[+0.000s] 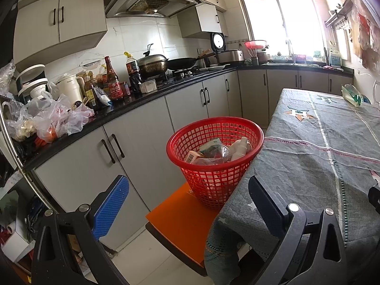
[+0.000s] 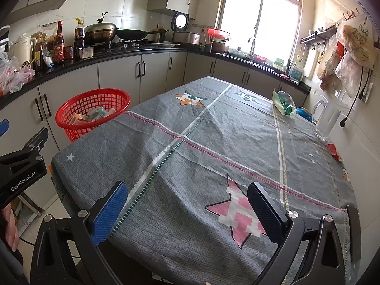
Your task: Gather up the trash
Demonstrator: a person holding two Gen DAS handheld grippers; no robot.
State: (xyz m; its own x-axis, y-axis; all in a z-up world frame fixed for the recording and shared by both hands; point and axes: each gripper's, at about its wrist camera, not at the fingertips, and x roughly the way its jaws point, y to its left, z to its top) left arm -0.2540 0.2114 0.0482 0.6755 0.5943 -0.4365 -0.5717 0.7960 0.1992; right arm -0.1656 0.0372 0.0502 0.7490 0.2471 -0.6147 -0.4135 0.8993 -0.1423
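A red mesh basket (image 1: pixel 215 156) stands on an orange stool (image 1: pixel 180 216) beside the table; it holds a box, clear plastic and a white bottle. It also shows in the right wrist view (image 2: pixel 92 111). My left gripper (image 1: pixel 187 204) is open and empty, held in front of the basket and the table corner. My right gripper (image 2: pixel 187 209) is open and empty above the near end of the grey tablecloth (image 2: pixel 213 142). A green and clear plastic bag (image 2: pixel 282 103) lies at the table's far right, with a red wrapper (image 2: pixel 334 152) at the right edge.
A clear pitcher (image 2: pixel 325 121) and a blue object (image 2: pixel 304 112) stand at the table's right side. The black counter (image 1: pixel 142 97) carries bottles, pots and plastic bags (image 1: pixel 47 118). Bags hang on the right wall (image 2: pixel 351 54). The left gripper body (image 2: pixel 21 166) shows at left.
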